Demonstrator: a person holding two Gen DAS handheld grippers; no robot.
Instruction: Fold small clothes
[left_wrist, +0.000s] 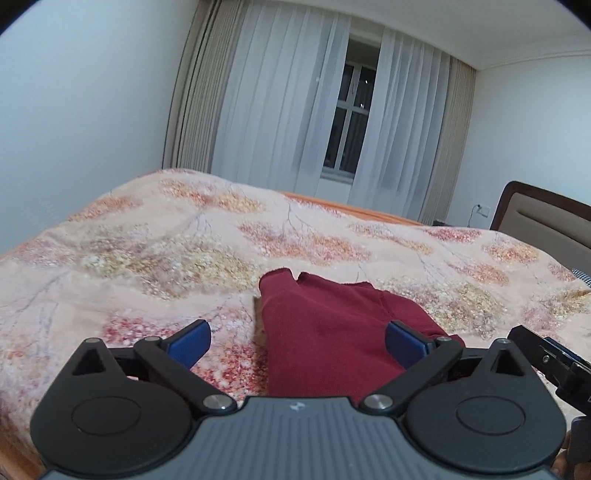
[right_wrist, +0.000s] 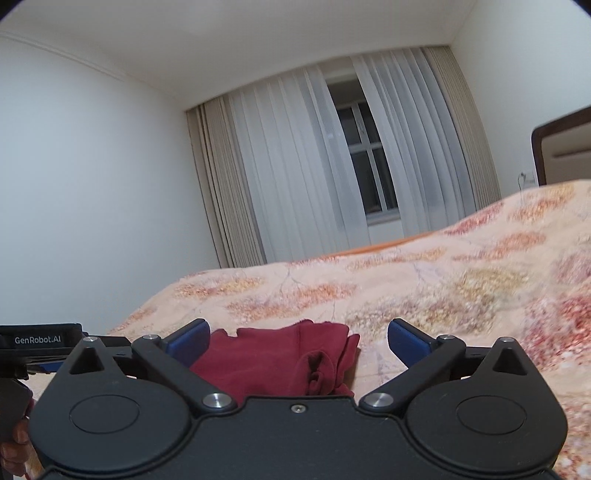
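Observation:
A dark red small garment (left_wrist: 332, 332) lies folded on the flowered bedspread (left_wrist: 147, 258). My left gripper (left_wrist: 297, 343) is open and empty, with its blue pads (left_wrist: 190, 345) spread just above the garment's near end. In the right wrist view the same red garment (right_wrist: 273, 363) lies bunched, with a rumpled fold on its right side. My right gripper (right_wrist: 297, 343) is open and empty, low over the garment's near edge. The right gripper also shows at the right edge of the left wrist view (left_wrist: 550, 358).
The bedspread (right_wrist: 443, 280) covers the whole bed. A padded headboard (left_wrist: 546, 218) stands at the right. White curtains (left_wrist: 288, 110) and a dark window (left_wrist: 351, 118) are behind the bed. The left gripper's body (right_wrist: 37, 341) sits at the left of the right wrist view.

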